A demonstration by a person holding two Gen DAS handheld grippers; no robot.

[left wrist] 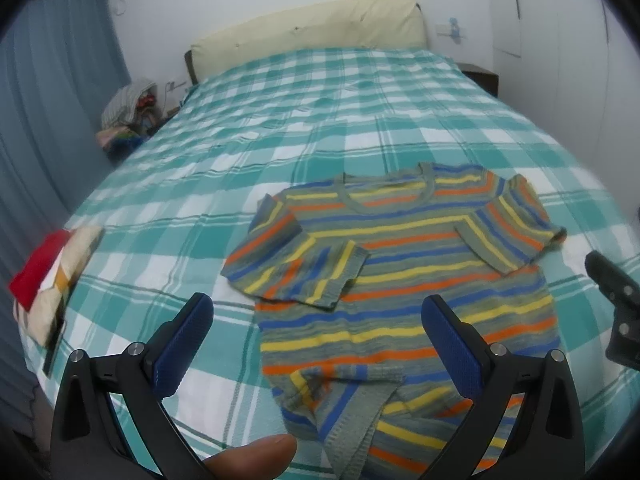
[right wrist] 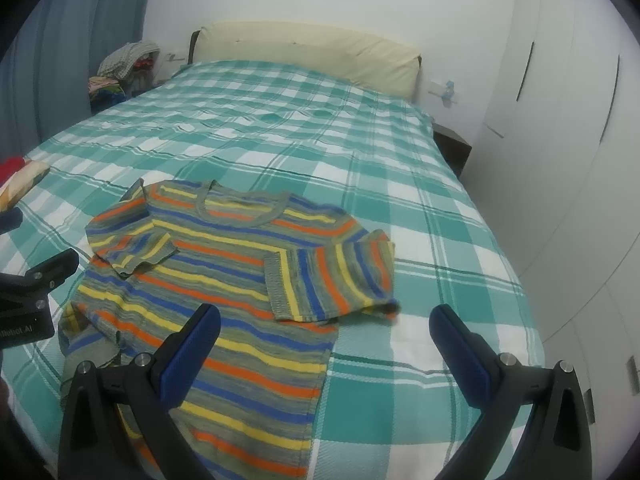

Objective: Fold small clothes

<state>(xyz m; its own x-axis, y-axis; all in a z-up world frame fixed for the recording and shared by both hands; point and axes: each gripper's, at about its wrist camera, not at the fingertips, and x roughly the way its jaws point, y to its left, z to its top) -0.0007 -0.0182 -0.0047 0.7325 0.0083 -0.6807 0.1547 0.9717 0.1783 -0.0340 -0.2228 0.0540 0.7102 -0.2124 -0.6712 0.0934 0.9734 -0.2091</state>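
Observation:
A small striped knit shirt (left wrist: 400,280) in grey, yellow, orange and blue lies flat on the green-and-white checked bed (left wrist: 320,120), collar toward the headboard. Both short sleeves are folded in over its chest. The hem nearest me is rumpled and partly turned up. My left gripper (left wrist: 316,316) hovers open above the shirt's lower left part, nothing between its blue pads. In the right wrist view the same shirt (right wrist: 224,272) fills the lower left, and my right gripper (right wrist: 324,320) stands open over its right edge and the bedcover (right wrist: 400,160).
A folded stack of clothes, red on top (left wrist: 48,276), sits at the bed's left edge. A heap of laundry (left wrist: 128,116) rests beside the headboard by the blue curtain. A cream headboard (left wrist: 312,28), a dark nightstand (right wrist: 452,144) and white wardrobe doors (right wrist: 560,100) border the bed.

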